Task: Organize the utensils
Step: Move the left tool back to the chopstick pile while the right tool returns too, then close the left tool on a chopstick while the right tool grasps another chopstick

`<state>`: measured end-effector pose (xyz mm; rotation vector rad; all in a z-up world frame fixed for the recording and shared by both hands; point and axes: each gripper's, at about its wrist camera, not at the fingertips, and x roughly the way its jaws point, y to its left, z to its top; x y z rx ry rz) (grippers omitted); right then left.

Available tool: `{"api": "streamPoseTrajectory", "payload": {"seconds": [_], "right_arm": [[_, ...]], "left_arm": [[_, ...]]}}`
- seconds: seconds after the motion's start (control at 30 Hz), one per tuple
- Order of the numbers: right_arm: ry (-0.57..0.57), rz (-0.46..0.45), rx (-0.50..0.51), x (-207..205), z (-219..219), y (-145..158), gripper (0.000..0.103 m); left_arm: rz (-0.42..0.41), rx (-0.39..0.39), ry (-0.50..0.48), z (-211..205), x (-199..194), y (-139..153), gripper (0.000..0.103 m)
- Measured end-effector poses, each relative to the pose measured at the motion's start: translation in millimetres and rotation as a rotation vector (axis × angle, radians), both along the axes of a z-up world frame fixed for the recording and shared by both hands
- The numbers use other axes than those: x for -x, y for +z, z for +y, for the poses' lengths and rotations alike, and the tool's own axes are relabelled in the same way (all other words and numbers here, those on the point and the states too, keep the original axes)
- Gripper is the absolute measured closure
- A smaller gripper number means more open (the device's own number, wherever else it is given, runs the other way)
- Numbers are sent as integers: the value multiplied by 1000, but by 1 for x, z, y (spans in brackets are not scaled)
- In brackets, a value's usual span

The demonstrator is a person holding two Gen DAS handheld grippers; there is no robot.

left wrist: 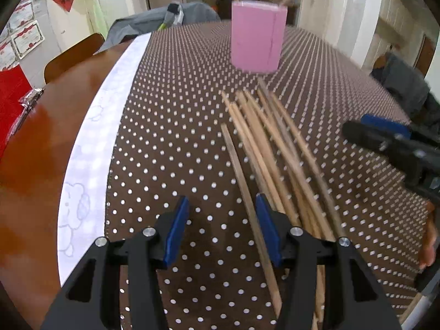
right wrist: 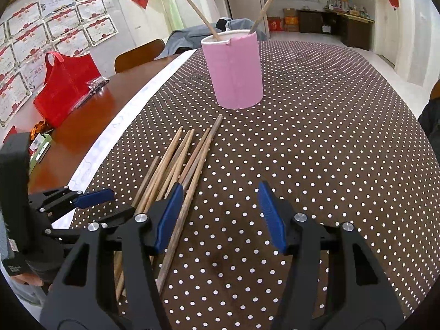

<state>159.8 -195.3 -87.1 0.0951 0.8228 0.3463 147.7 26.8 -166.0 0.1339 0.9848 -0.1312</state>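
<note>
Several wooden chopsticks lie bunched on the dotted brown cloth, also seen as chopsticks in the right wrist view. Behind them stands a pink cylinder holder, the same holder, with two chopsticks leaning inside. My left gripper is open low over the cloth, with its right finger at the leftmost stick. My right gripper is open too, with its left finger over the bunch's right side. Nothing is between either pair of jaws. Each gripper shows in the other's view: right gripper, left gripper.
A bare wooden table lies left of the cloth, with a white cloth border between them. A red bag and small packets sit on that wood. A chair back and grey clothing stand beyond the table.
</note>
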Motion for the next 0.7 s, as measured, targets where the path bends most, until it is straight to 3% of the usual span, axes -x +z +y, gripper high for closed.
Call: {"api": "streamPoseTrajectory", "payload": {"seconds": [0.17, 0.23, 0.37, 0.4, 0.5, 0.7], "right_arm": [[6, 7, 16, -3, 2, -1, 46], [15, 14, 34, -4, 5, -2, 46], [42, 50, 74, -10, 16, -7, 46], [48, 59, 82, -12, 19, -8, 46], [55, 71, 100, -15, 27, -13, 46], [49, 90, 189, -24, 43, -26, 47]], "left_arm": [[18, 22, 33, 4, -9, 1, 53], [14, 23, 48, 7, -13, 1, 62], [25, 43, 92, 16, -22, 3, 91], [31, 55, 103, 19, -25, 3, 94], [39, 95, 120, 25, -31, 2, 95], [27, 101, 136, 23, -42, 1, 96]]}}
